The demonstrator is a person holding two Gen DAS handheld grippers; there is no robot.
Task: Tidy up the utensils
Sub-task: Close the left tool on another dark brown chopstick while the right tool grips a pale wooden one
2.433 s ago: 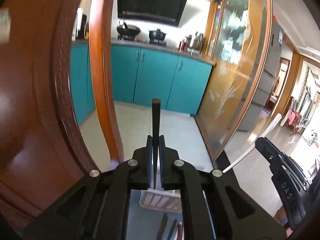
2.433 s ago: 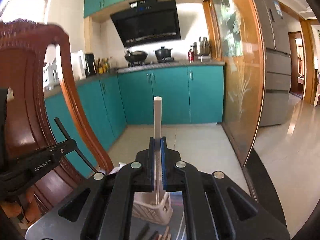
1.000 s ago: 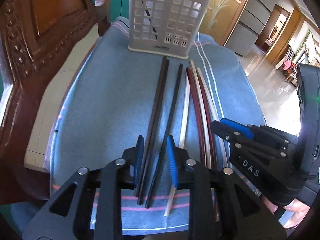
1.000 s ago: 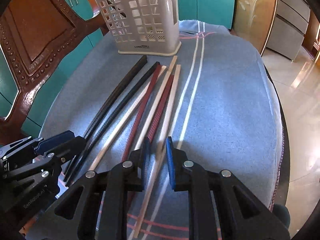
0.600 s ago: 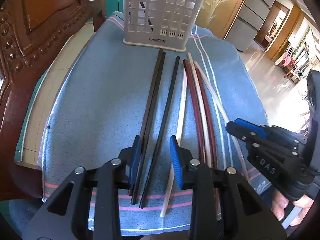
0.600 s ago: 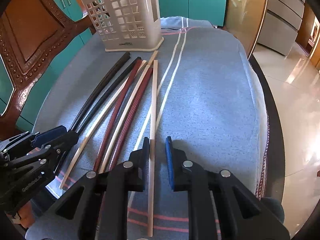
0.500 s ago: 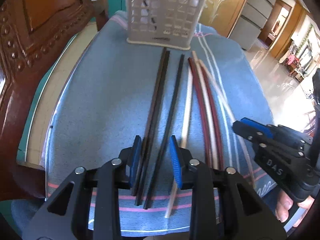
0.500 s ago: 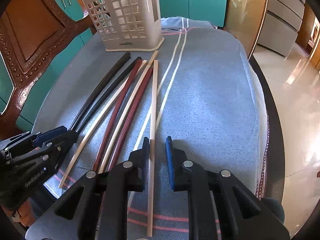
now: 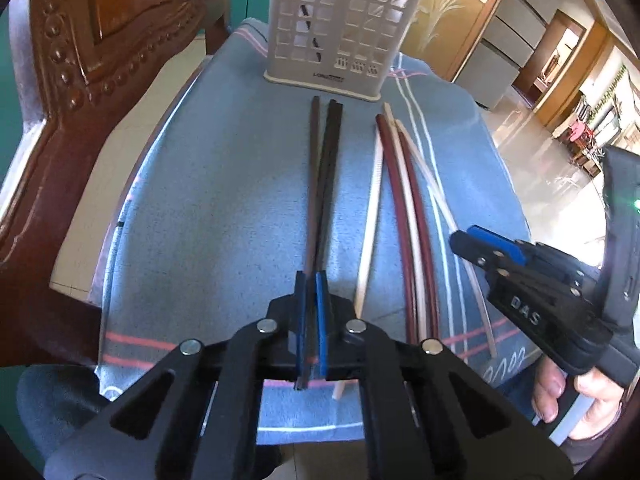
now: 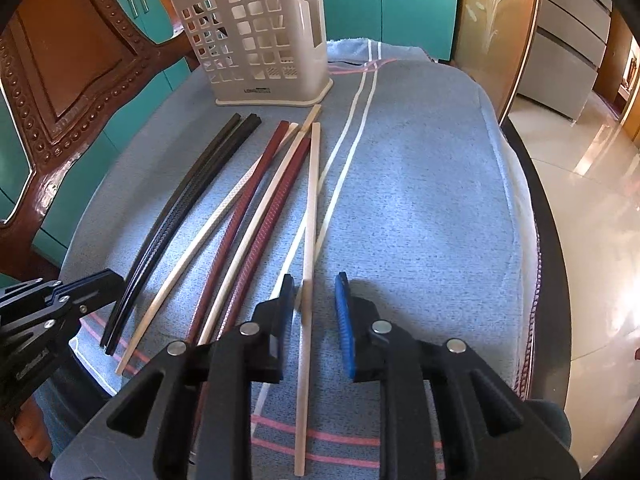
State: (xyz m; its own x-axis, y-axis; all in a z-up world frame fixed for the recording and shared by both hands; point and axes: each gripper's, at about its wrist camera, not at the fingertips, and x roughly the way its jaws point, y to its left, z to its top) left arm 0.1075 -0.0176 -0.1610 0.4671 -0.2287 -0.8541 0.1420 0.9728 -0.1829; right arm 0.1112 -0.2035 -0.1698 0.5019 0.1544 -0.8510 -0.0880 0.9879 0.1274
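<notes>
At the near edge of the tabletop, the left gripper [image 9: 311, 312] is seen in the left wrist view closed on the near ends of the two dark chopsticks [image 9: 322, 184], a grip that is hidden in the right wrist view, where only its black tips show at the left edge. In the right wrist view the right gripper [image 10: 314, 312] is held open, with one pale chopstick [image 10: 309, 216] lying between its fingers, nearer the left one; whether it is touched cannot be told. On the blue cloth [image 10: 420, 200] seven chopsticks are counted: two dark, two dark red [image 10: 256, 200] and three pale, laid side by side lengthwise. At the far edge the perforated utensil holder [image 10: 256, 40] stands upright, with a dark stick seen through its slots. A carved wooden chair back [image 9: 100, 40] is seen beyond the left edge
</notes>
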